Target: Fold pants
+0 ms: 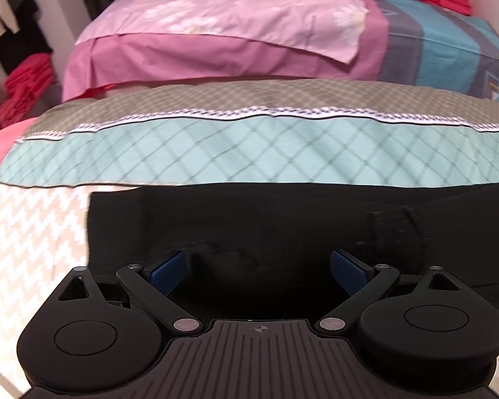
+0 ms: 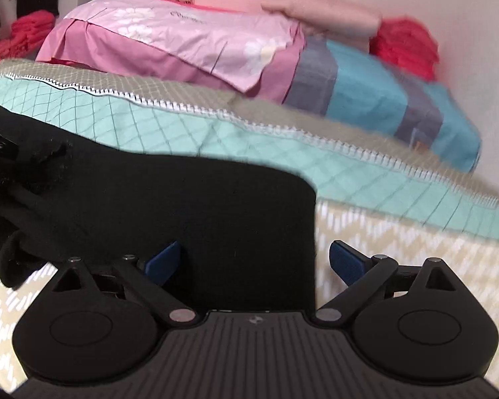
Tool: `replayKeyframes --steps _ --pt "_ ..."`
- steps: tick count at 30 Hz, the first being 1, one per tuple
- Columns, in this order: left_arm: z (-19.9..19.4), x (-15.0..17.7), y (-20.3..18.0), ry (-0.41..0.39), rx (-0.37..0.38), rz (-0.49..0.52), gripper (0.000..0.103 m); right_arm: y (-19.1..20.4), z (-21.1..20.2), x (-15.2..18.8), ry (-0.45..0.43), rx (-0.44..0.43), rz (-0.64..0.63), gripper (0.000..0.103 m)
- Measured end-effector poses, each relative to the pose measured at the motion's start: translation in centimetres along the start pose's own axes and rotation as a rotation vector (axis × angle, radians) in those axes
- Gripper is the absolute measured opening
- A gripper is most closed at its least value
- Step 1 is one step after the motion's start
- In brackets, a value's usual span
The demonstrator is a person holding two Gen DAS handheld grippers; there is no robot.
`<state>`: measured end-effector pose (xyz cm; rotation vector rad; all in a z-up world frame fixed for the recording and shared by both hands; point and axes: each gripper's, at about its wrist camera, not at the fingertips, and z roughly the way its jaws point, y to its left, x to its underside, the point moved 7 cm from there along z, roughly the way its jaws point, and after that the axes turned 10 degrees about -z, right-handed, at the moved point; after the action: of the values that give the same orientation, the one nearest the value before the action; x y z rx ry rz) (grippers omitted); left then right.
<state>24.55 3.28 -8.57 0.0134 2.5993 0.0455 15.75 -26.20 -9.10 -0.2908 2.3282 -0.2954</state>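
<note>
Black pants (image 1: 266,222) lie flat on the beige zigzag sheet (image 1: 30,232) of a bed. In the left wrist view my left gripper (image 1: 257,267) is open just above the pants, near their left edge, its blue pads (image 1: 169,267) wide apart and empty. In the right wrist view the pants (image 2: 183,199) end in a straight right edge. My right gripper (image 2: 256,264) is open over that edge, its left pad above the black cloth, its right pad (image 2: 344,264) above the sheet. A bunched part of the pants (image 2: 26,173) lies at the far left.
A mint and grey quilted blanket (image 1: 249,146) lies folded just beyond the pants. Behind it are a pink pillow (image 1: 216,26) and a teal and grey striped one (image 2: 382,99). Red folded clothes (image 2: 406,43) sit by the wall, more (image 1: 26,86) at the far left.
</note>
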Motion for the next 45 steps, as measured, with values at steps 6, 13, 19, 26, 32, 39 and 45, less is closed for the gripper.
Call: replayKeyframes --steps 6,13,19,26,32,39,45 --pt "-0.1 -0.1 2.0 -0.003 -0.028 -0.029 0.103 3.2 -0.4 -2.2 -0.055 0.013 -0.141 0.097" --pt "-0.5 0.5 5.0 -0.004 -0.059 -0.069 0.103 6.9 -0.4 -3.9 -0.087 0.046 -0.293 0.096" --pt "-2.8 2.6 13.1 -0.046 -0.105 -0.285 0.103 12.3 -3.9 -8.9 -0.299 -0.07 -0.303 0.096" --pt "-5.8 10.0 23.6 -0.04 -0.268 -0.498 0.103 28.7 -4.1 -11.1 -0.347 -0.379 -0.517 0.09" --pt "-7.3 13.8 26.3 -0.041 -0.281 -0.594 0.103 38.6 -2.5 -11.0 -0.354 -0.31 -0.701 0.087" --pt "-6.7 13.1 23.0 -0.06 -0.199 -0.551 0.103 38.3 -1.4 -14.1 -0.274 -0.408 -0.58 0.02" --pt "-6.3 10.9 15.8 -0.068 -0.015 -0.473 0.103 29.8 -4.2 -18.3 -0.246 -0.597 -0.224 0.02"
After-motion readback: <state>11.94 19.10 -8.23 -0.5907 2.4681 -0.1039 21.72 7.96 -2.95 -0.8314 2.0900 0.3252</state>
